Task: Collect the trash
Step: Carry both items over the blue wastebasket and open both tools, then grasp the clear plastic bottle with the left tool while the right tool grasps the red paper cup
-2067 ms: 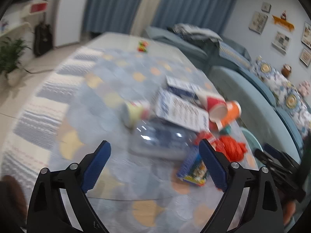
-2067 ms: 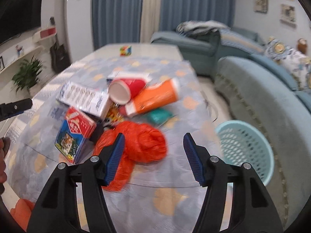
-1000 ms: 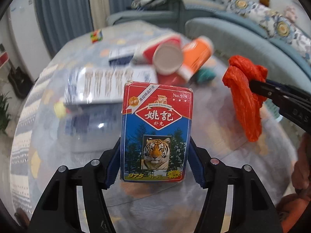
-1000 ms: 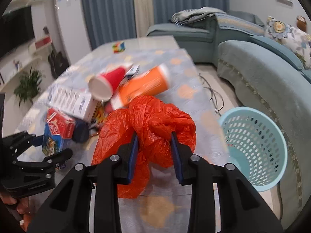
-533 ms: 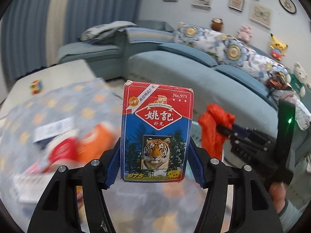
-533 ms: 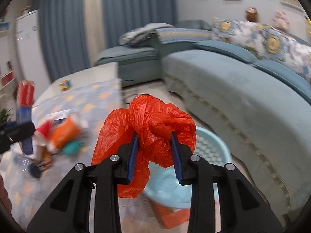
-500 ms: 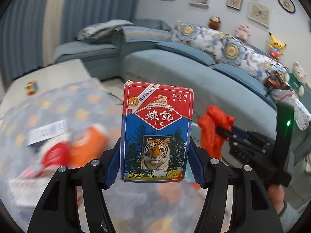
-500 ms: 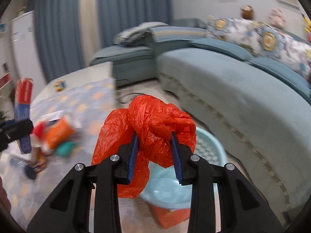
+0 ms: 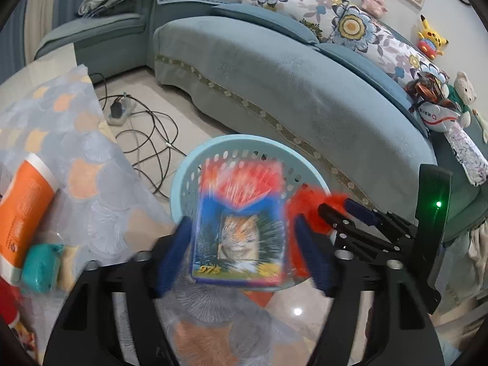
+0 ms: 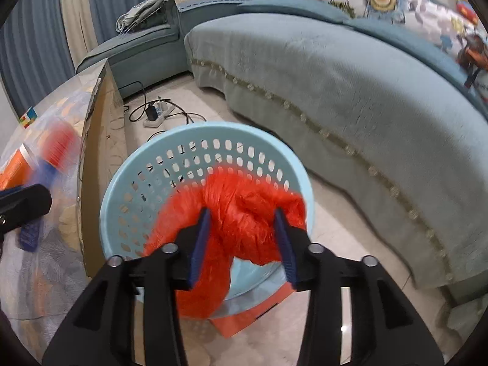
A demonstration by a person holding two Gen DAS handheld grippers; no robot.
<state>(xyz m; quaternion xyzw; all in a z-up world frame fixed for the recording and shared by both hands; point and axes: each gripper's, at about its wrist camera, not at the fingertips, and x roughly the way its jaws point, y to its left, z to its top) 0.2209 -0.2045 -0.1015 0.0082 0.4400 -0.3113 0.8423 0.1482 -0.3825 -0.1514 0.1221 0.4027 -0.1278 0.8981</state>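
A light blue perforated basket (image 9: 186, 177) (image 10: 128, 183) stands on the floor beside the table. My left gripper (image 9: 241, 250) is opening above it; the blurred tiger card box (image 9: 241, 225) is slipping out from between its parted blue fingers. My right gripper (image 10: 242, 241) has also opened over the basket; the red plastic bag (image 10: 231, 213) hangs loosely between its fingers, blurred. In the left wrist view the right gripper (image 9: 344, 210) and the bag (image 9: 308, 201) show at the basket's right rim.
An orange cup (image 9: 21, 210), a teal packet (image 9: 39, 265) and a red cup (image 9: 7, 302) lie on the patterned glass table (image 9: 91, 201). A blue sofa (image 9: 305, 91) curves behind the basket. Cables and a power strip (image 9: 119, 113) lie on the floor.
Both grippers moved from the table to above the basket. Both jaws have widened, and the card box and red bag are blurred, coming loose.
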